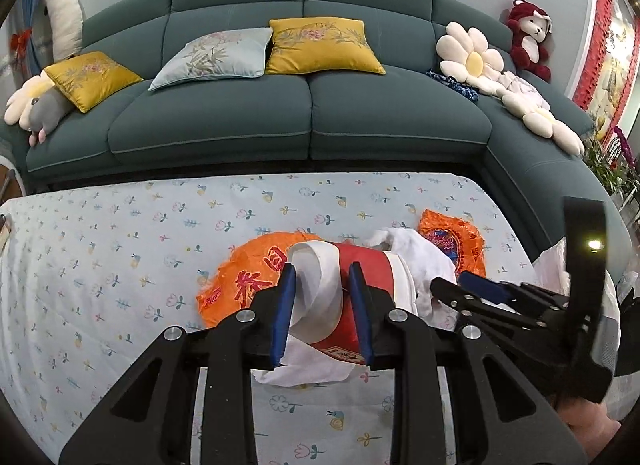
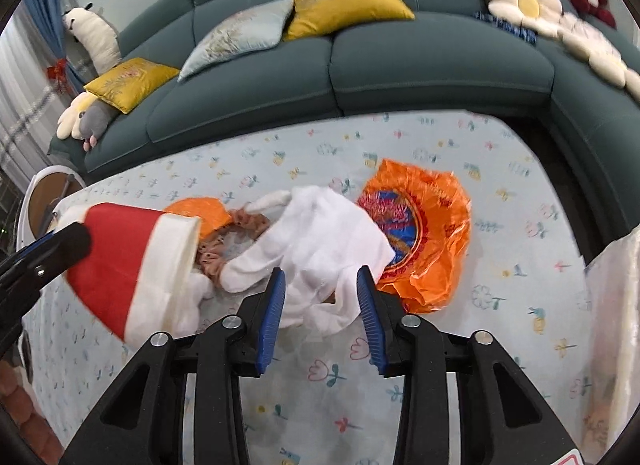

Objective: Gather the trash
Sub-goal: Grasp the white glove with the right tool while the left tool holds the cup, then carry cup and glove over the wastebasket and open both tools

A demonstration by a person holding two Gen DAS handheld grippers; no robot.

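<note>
blue pads on my left gripper (image 1: 323, 311) sit on either side of a red paper cup (image 1: 362, 285) with a white rim, which lies on its side; the fingers look closed against its wall, holding it. in the right wrist view the same cup (image 2: 120, 265) shows with its open mouth turned toward the middle of the table, and my left gripper's black finger (image 2: 60, 243) presses its far side. white tissue (image 1: 304, 369) hangs crumpled under the cup, close to the near edge of the table (image 1: 100, 245).

my right gripper (image 2: 322, 315) stands partly open, its two blue pads straddling a crumpled white cloth or tissue (image 2: 328, 241). whether the pads actually touch it i cannot tell. in the left wrist view this gripper (image 1: 468, 291) reaches in from the right edge toward the white bundle (image 1: 416, 253).

just beyond the cup's mouth lies a brown frilly scrunchie (image 2: 228, 241), touching the white bundle. behind the cup is an orange wrapper with red characters (image 1: 244, 277), flat on the flowered tablecloth. a second orange wrapper (image 2: 424, 233) with a blue and red printed centre lies toward the right side of the table, partly under the white bundle.

past the table's far edge stands a teal sofa (image 1: 312, 113) with two yellow cushions (image 1: 324, 47), a pale blue cushion (image 1: 216, 59), flower-shaped pillows (image 1: 474, 53) and a red plush toy (image 1: 530, 39).
</note>
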